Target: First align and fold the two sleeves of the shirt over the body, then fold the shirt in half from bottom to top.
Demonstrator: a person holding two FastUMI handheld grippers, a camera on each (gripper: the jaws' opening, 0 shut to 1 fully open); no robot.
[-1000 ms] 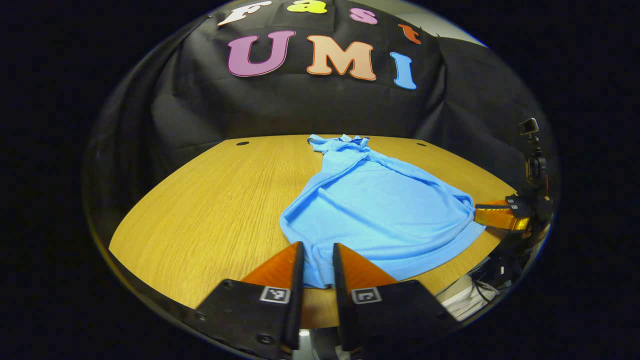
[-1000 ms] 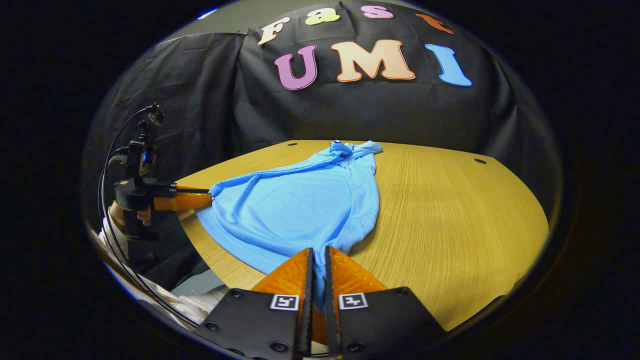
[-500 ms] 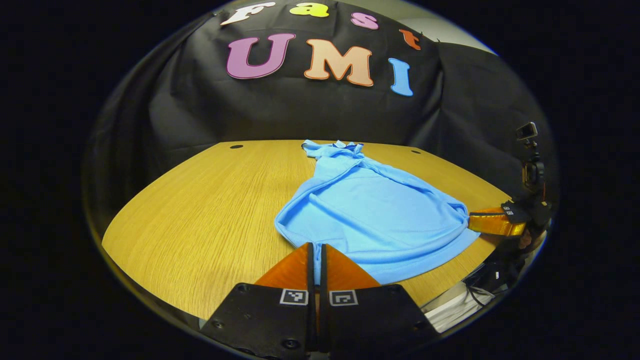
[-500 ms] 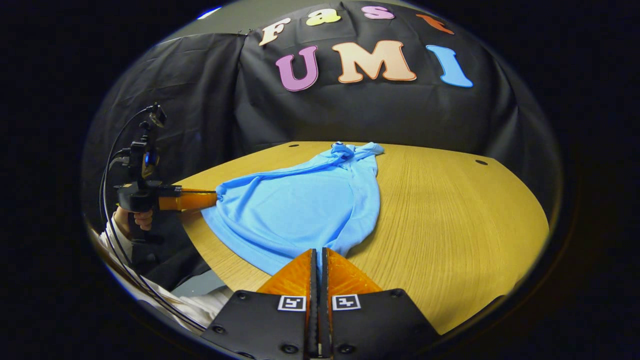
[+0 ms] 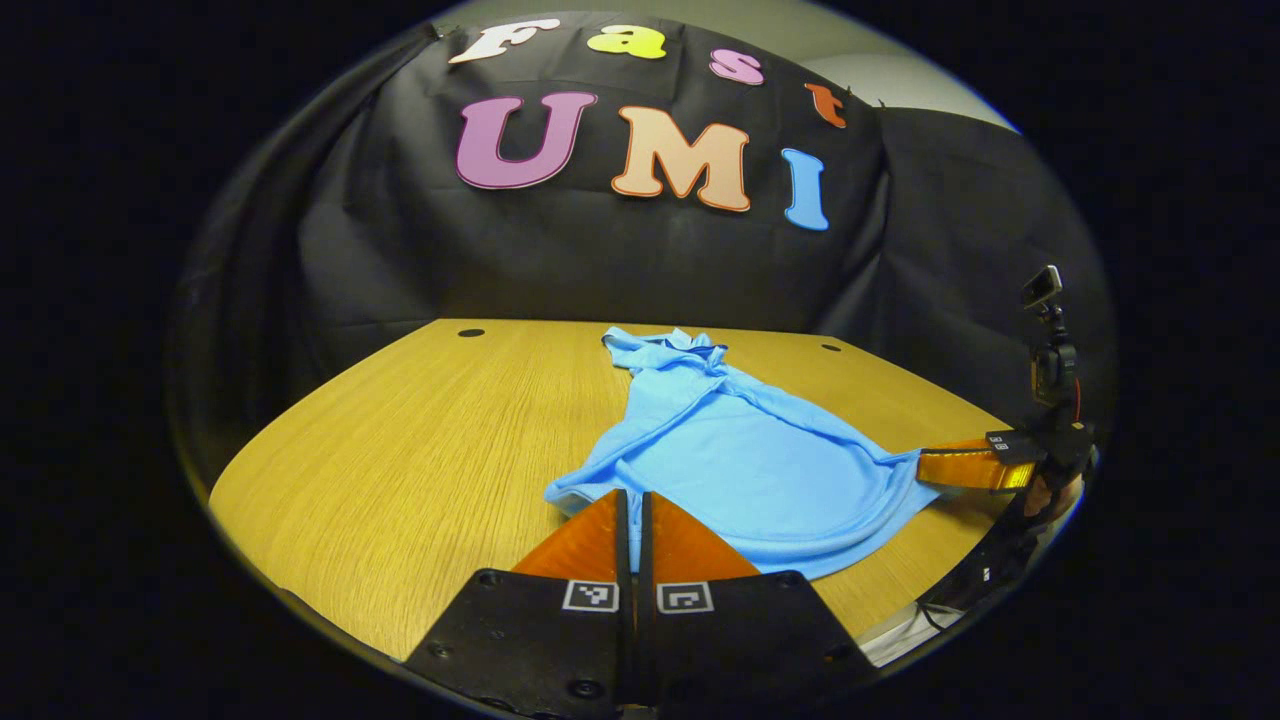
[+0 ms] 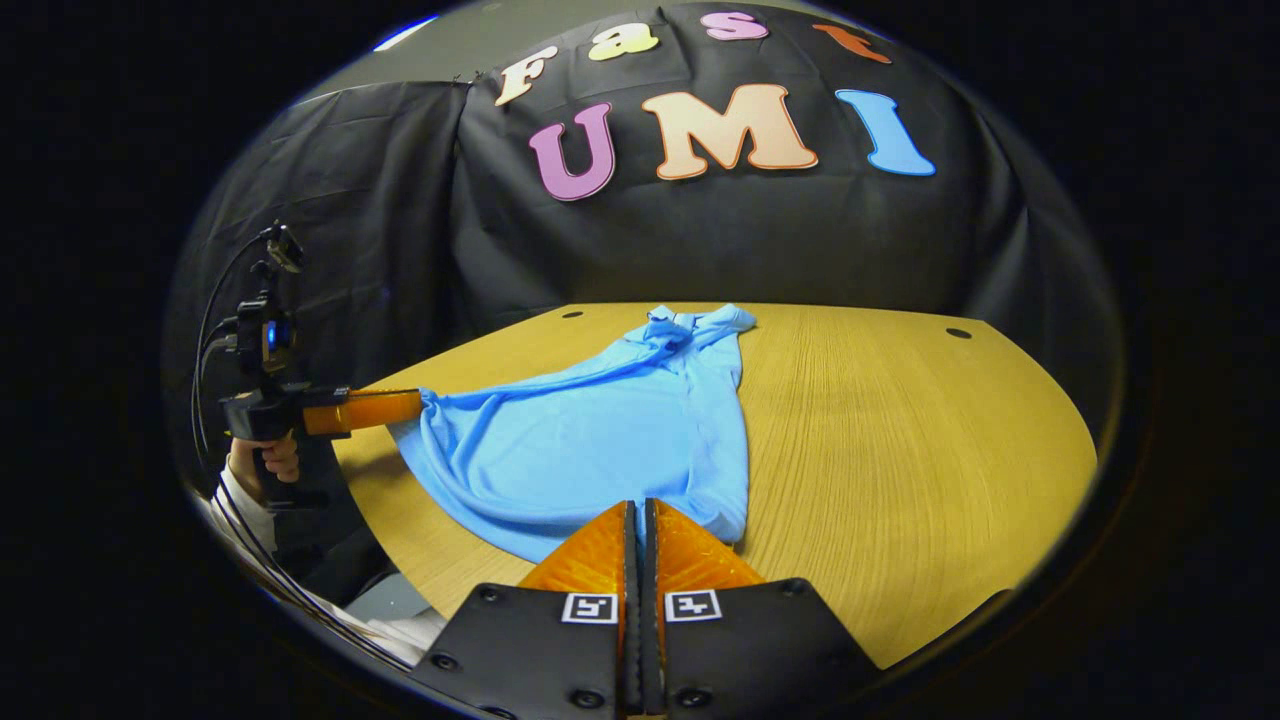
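A light blue shirt (image 5: 745,455) lies on the wooden table (image 5: 420,440), its collar toward the far edge and its sleeves lying over the body. My left gripper (image 5: 632,498) is shut on the shirt's bottom hem at one corner. In the right gripper view the same shirt (image 6: 610,430) spreads out, and my right gripper (image 6: 637,508) is shut on the hem's other corner. Both corners are lifted off the table, so the hem sags between them. Each gripper shows in the other's view: the right gripper (image 5: 925,467) at the right and the left gripper (image 6: 418,405) at the left.
The table (image 6: 900,440) has bare wood on both sides of the shirt. Small dark holes (image 5: 470,332) sit near its far edge. A person's hand (image 6: 262,455) and white sleeve hold the left gripper at the table's near edge. Cables hang there.
My left gripper has shut on the hem corner. Both grippers have risen, lifting the shirt's bottom edge off the table, and the hem now hangs between them.
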